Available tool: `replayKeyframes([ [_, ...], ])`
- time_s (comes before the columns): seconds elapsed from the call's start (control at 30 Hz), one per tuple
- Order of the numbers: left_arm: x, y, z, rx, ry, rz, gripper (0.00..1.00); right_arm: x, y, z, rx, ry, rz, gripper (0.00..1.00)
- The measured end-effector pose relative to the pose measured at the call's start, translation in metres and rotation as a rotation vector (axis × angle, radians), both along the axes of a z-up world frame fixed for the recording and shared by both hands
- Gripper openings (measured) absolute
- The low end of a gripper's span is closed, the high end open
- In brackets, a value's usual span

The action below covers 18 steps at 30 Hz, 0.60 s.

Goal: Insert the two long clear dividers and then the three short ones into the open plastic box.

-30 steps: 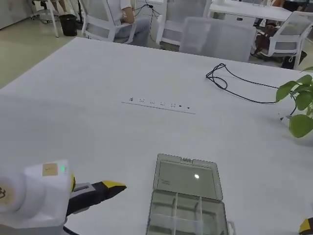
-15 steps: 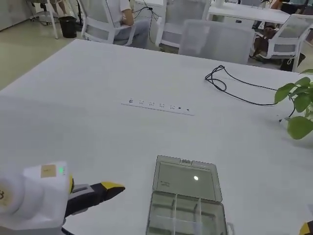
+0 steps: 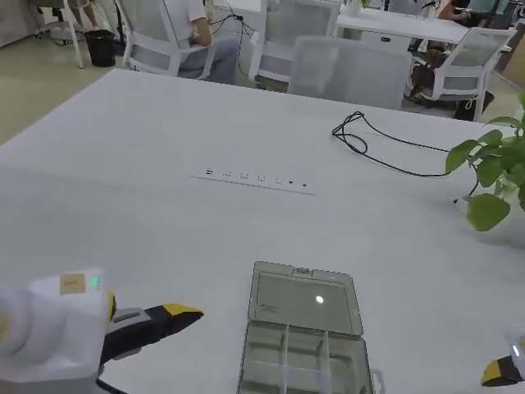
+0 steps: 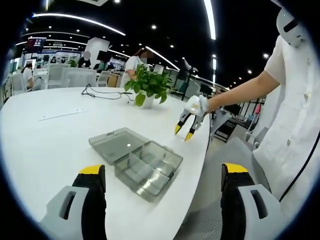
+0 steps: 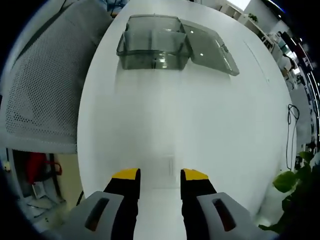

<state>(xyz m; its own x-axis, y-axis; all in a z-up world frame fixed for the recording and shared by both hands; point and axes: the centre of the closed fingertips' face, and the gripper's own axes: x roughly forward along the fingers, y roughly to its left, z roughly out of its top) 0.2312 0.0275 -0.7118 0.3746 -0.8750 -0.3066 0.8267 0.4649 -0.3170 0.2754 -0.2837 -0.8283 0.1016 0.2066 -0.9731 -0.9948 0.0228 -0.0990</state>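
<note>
The clear grey plastic box [image 3: 302, 361] lies open near the table's front edge, with its lid [image 3: 303, 300] folded flat behind it. Clear dividers inside split it into several compartments. My left gripper [image 3: 184, 313] hovers left of the box, open wide and empty. In the left gripper view [image 4: 162, 171] the box [image 4: 147, 167] lies just ahead. My right gripper [image 3: 500, 371] is at the lower right, well apart from the box. In the right gripper view [image 5: 159, 175] its fingers stand a little apart with nothing between them, and the box [image 5: 152, 42] is far ahead.
On the white table [image 3: 164, 222] are a flush power strip [image 3: 254, 178], a black cable [image 3: 369, 139] and a potted plant [image 3: 492, 176] at the right. Chairs [image 3: 349, 66] stand beyond the far edge. A mesh chair [image 5: 45, 85] stands at the near edge.
Only the camera has shifted a little; the box and both grippers keep their places.
</note>
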Motion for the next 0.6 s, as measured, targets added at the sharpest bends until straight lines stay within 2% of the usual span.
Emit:
replayKeyframes([
  [0.2, 0.002, -0.002, 0.007, -0.008, -0.007, -0.005, 0.97, 0.001, 0.022, 0.027, 0.057, -0.068, -0.016, 0.33],
  [0.4, 0.008, -0.006, 0.016, -0.019, -0.007, 0.005, 0.92, -0.001, 0.049, 0.06, 0.127, -0.139, -0.047, 0.33],
  [0.47, 0.01, -0.008, 0.02, -0.031, -0.009, 0.011, 0.91, 0.0, 0.06, 0.074, 0.158, -0.167, -0.061, 0.33],
  [0.6, 0.016, -0.013, 0.033, -0.075, 0.009, 0.037, 0.86, -0.003, 0.084, 0.1, 0.216, -0.207, -0.079, 0.33],
])
